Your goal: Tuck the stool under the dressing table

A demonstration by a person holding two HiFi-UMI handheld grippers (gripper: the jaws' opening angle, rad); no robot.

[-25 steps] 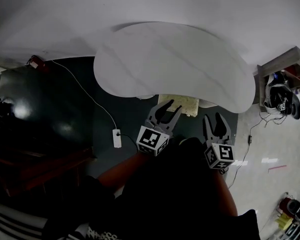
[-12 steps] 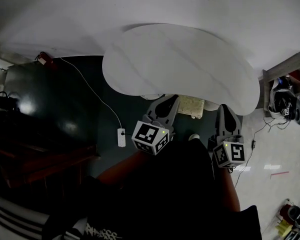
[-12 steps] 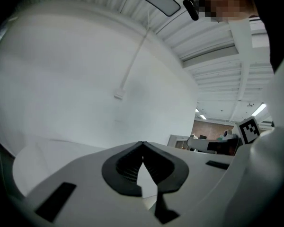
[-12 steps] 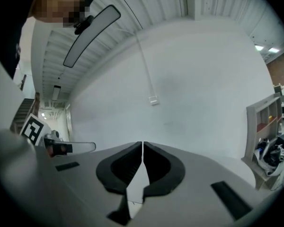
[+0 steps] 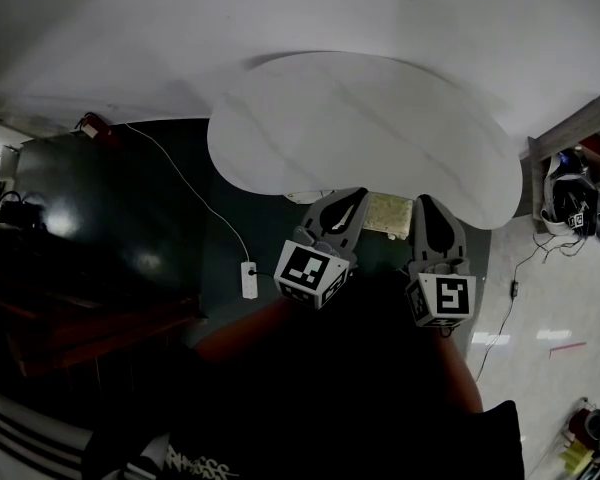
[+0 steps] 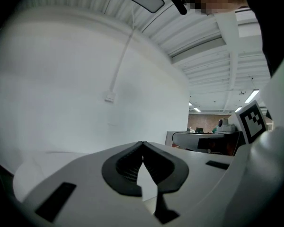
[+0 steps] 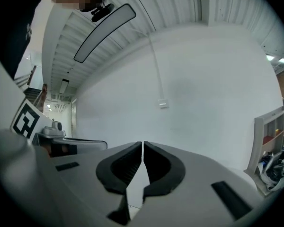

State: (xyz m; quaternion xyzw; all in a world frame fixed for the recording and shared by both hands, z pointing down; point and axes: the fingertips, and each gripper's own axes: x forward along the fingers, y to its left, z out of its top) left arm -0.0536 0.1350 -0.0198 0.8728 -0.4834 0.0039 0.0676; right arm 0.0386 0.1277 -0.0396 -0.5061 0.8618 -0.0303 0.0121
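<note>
Dark floor (image 5: 130,218) carries the stool (image 5: 388,213), its pale seat peeking from under the near edge of the white dressing table (image 5: 360,128). It is likely light, stiff and padded, so push at the seat rim. Left gripper (image 5: 356,194) and right gripper (image 5: 427,201) flank it, both pinched shut and empty.

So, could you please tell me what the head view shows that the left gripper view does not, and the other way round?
Only the head view: the whole white tabletop, the stool peeking out from under its near edge, the dark floor with a white plug on a cable, and a shelf at the right.
Only the left gripper view: a cord running down to a small box on the wall, ceiling lights and a distant desk.
Both: the white wall, the left gripper, shut and empty, and part of the right gripper.
</note>
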